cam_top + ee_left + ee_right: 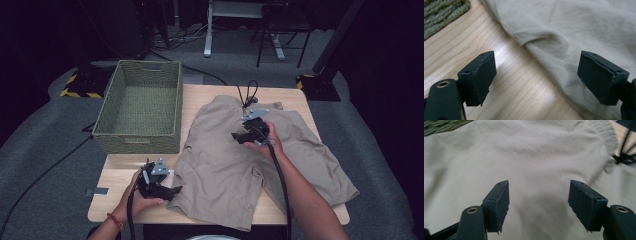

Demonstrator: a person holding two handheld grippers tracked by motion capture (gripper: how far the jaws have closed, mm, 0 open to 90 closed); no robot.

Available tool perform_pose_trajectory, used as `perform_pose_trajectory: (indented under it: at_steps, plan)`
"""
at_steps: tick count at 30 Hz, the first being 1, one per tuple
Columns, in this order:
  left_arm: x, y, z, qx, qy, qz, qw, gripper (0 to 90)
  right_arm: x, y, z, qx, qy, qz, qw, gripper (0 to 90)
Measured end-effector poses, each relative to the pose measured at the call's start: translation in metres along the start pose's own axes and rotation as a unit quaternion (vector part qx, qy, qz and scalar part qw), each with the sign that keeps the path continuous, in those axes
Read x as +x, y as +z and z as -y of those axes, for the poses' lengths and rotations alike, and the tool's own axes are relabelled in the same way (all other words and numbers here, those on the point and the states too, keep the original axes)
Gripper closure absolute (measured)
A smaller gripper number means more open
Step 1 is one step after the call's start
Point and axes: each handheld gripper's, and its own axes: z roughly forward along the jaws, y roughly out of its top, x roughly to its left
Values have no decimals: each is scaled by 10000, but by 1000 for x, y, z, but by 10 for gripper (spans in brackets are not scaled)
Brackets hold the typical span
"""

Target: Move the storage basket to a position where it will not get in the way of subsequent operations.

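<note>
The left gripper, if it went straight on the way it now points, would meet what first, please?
Most likely the beige shorts: the left gripper is open, one jaw over bare wooden table, the other over the hem, whose edge lies just ahead. Depth is hard to judge.

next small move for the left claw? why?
Probably ease the left claw forward and shut on the shorts hem edge: its jaws stand open, one over bare table, one over fabric, nothing gripped. The right claw hovers open over the shorts.

Wooden table [120, 167] — shorts [235, 165], basket [140, 107]
</note>
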Motion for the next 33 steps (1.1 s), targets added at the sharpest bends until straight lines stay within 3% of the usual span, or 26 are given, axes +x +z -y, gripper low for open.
perform_pose_trajectory:
  at_steps: [2, 4, 8, 15, 18, 20, 22, 28, 33]
  plan:
    - [-1, 1, -1, 5, 6, 22, 10000, 159, 2, 13, -8, 81, -77, 143, 9998, 339]
    - [-4, 2, -2, 9, 80, -55, 10000, 159, 3, 25, -13, 128, 50, 51, 9999, 336]
    - [-12, 5, -4, 40, 221, -81, 9997, 183, 4, 43, -14, 368, 42, 62, 9993, 336]
    - [-24, 7, -8, 7, 331, 28, 9994, 314, -1, 50, -3, 683, 84, -82, 9976, 336]
    - [-28, 8, -8, 7, 359, 68, 9993, 329, -3, 49, 0, 766, 102, -194, 9968, 331]
    - [-32, 8, -8, 8, 392, 114, 9992, 334, -1, 48, -2, 819, -9, -180, 9965, 322]
    - [-38, 8, -8, 3, 451, 165, 9988, 333, 1, 49, -6, 795, -85, -186, 9966, 321]
    - [-53, 9, -7, -11, 594, 280, 9978, 376, 10, 55, -32, 386, -5, -247, 9990, 313]
    - [-53, 8, -7, -144, 484, 397, 9979, 585, 19, 72, -47, 373, -51, -275, 9989, 316]
